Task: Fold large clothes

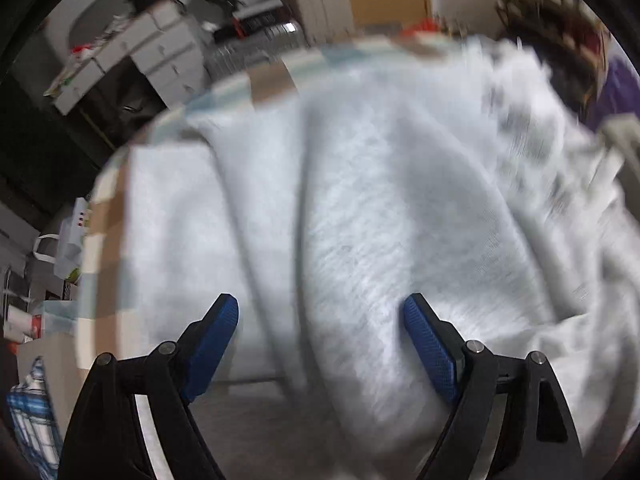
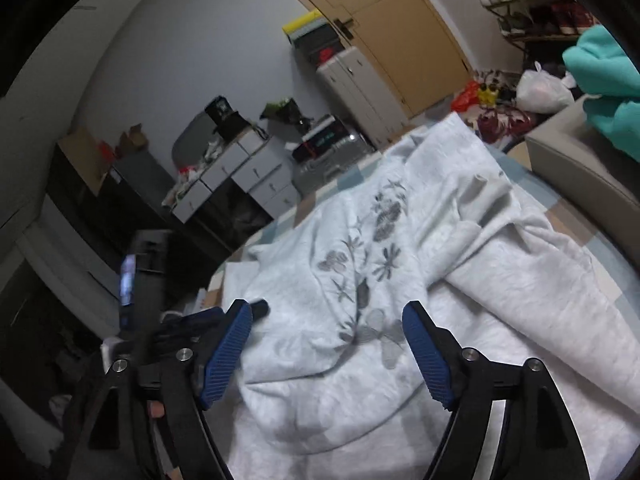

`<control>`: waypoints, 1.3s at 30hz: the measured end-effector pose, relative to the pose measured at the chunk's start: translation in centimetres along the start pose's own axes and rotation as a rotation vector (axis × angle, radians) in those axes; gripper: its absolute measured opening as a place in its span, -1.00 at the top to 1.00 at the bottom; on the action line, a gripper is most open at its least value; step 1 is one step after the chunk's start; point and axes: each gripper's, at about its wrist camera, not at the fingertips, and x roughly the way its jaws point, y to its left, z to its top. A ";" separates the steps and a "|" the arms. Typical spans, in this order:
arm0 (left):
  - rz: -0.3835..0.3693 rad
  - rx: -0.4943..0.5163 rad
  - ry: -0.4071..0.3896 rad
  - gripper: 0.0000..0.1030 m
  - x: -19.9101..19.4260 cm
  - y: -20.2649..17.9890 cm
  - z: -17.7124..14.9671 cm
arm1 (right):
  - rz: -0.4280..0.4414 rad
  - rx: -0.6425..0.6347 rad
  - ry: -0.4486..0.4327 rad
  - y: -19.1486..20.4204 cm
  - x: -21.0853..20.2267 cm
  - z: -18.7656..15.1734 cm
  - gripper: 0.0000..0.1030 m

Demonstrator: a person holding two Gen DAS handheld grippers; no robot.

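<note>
A large pale grey garment (image 1: 360, 220) lies rumpled in long folds over a checked surface; the left wrist view is blurred. In the right wrist view the same garment (image 2: 500, 300) shows a dark floral print (image 2: 372, 256) on its upper side. My left gripper (image 1: 320, 328) is open just above the cloth, holding nothing. My right gripper (image 2: 326, 332) is open over the garment's near part, holding nothing. The left gripper's dark body (image 2: 160, 332) shows beside the right gripper's left finger (image 2: 228, 356).
The checked blue, tan and white cover (image 1: 104, 240) ends at an edge on the left. Grey drawers (image 2: 248, 176) and clutter stand beyond the edge. A beige cushion (image 2: 580, 168) with teal cloth (image 2: 608, 80) lies at the right. A wooden door (image 2: 392, 20) is behind.
</note>
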 end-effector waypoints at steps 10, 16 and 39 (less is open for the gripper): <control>-0.270 -0.092 -0.103 -0.59 -4.9 4.5 1.0 | 0.029 0.008 0.043 -0.9 0.1 -0.1 -0.53; -0.117 0.061 -0.022 -0.60 -3.3 0.6 8.6 | 0.050 0.014 0.024 -0.9 -0.6 0.2 -0.53; -0.187 0.238 0.179 -0.96 4.2 -1.5 -4.1 | 0.060 0.038 0.020 -1.6 -1.5 0.6 -0.53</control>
